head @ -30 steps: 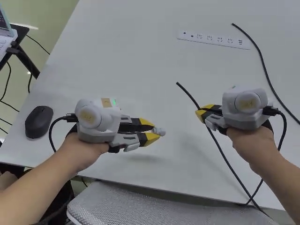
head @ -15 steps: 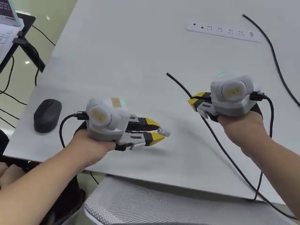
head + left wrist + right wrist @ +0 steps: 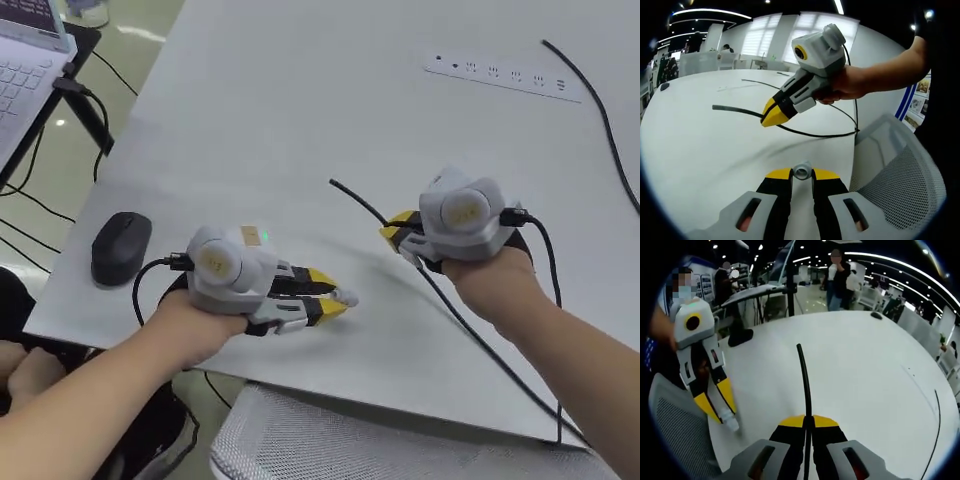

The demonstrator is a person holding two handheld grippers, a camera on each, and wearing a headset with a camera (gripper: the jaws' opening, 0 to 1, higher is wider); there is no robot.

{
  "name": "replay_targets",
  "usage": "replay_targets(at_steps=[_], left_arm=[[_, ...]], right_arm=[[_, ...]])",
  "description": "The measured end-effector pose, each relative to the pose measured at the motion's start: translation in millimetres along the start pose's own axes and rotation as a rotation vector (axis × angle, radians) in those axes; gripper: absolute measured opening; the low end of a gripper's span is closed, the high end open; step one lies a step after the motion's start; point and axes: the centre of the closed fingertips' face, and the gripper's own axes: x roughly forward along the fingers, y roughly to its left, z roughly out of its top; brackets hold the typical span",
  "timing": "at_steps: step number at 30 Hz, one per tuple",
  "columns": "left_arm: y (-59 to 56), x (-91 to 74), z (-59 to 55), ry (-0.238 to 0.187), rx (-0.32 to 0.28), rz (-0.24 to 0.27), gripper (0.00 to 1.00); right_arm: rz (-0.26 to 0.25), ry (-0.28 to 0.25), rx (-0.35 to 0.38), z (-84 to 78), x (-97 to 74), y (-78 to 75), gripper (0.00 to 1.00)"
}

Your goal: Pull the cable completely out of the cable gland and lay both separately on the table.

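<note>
So, L gripper (image 3: 801,176) is clamped on the small grey cable gland (image 3: 801,170) at its tips, low over the table (image 3: 300,120); we can't tell if it touches. R gripper (image 3: 807,421) pinches the black cable (image 3: 804,375) near its free end. Cable & gland are apart, so we judge the pull done. Next: set each down, well apart, then open the jaws.

White worktop (image 3: 300,120), grey mesh chair (image 3: 330,440) at its near edge; pale floor (image 3: 30,190) left, ceiling strip lights (image 3: 890,262), bright windows (image 3: 770,40) far off.
</note>
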Motion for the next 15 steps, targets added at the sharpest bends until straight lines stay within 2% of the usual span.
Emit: replay_targets(at_steps=[4,7,10,15], left_arm=[[3.7,-1.2,-3.3,0.002,-0.005,-0.001,0.15],[7.9,0.5,-9.4,0.023,0.007,0.001,0.15],[11.1,1.3,-9.7,0.018,0.005,0.001,0.15],[14.2,3.2,-11.0,0.019,-0.001,0.000,0.15]], right_arm=[[0.034,0.029,-0.064,-3.7,14.9,8.4,0.00],[0.065,0.048,-0.111,-3.5,23.9,18.6,0.00],[0.082,0.063,-0.153,-2.7,30.4,24.8,0.00],[0.112,0.071,-0.186,1.4,39.1,34.8,0.00]])
